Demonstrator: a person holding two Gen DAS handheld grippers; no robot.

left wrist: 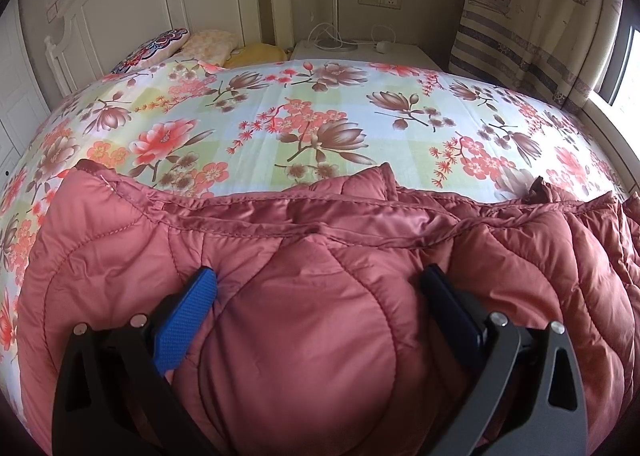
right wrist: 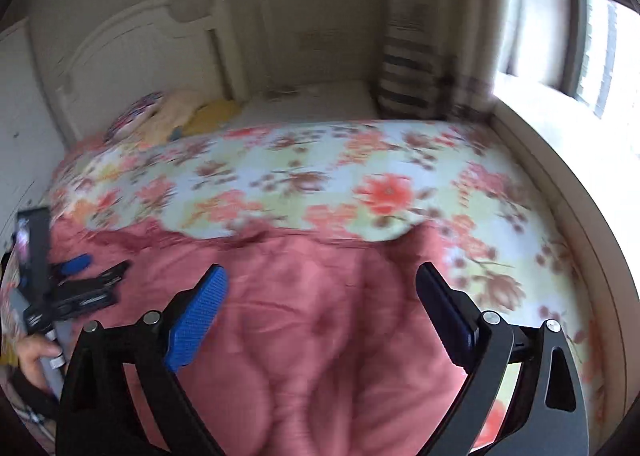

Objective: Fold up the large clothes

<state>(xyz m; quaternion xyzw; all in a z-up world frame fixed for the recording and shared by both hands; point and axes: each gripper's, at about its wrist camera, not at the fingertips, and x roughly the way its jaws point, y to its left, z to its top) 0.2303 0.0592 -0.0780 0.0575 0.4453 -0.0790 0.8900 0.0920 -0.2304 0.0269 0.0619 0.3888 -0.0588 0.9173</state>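
Left wrist view: left hand-held gripper (left wrist: 318,284) nearest, jaws wide apart, blue textured pads (left wrist: 186,322) pressing into puffy quilted pink jacket (left wrist: 304,336) bulging between them. Jacket lies on bed (left wrist: 320,112) with floral sheet.

Right wrist view, blurred: right hand-held gripper (right wrist: 322,284) jaws apart, nothing clamped, jacket (right wrist: 320,336) under them. Left hand-held gripper (right wrist: 84,276) at left edge.

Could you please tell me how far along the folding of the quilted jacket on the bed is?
Done: the pink jacket lies on the flowered bedsheet, apparently already doubled into a thick bundle. In hand: the left gripper stands wide with a puffy bulge between its fingers; whether it presses I cannot tell. The right gripper is open, empty, above the jacket. Left: any further folds and tidying.
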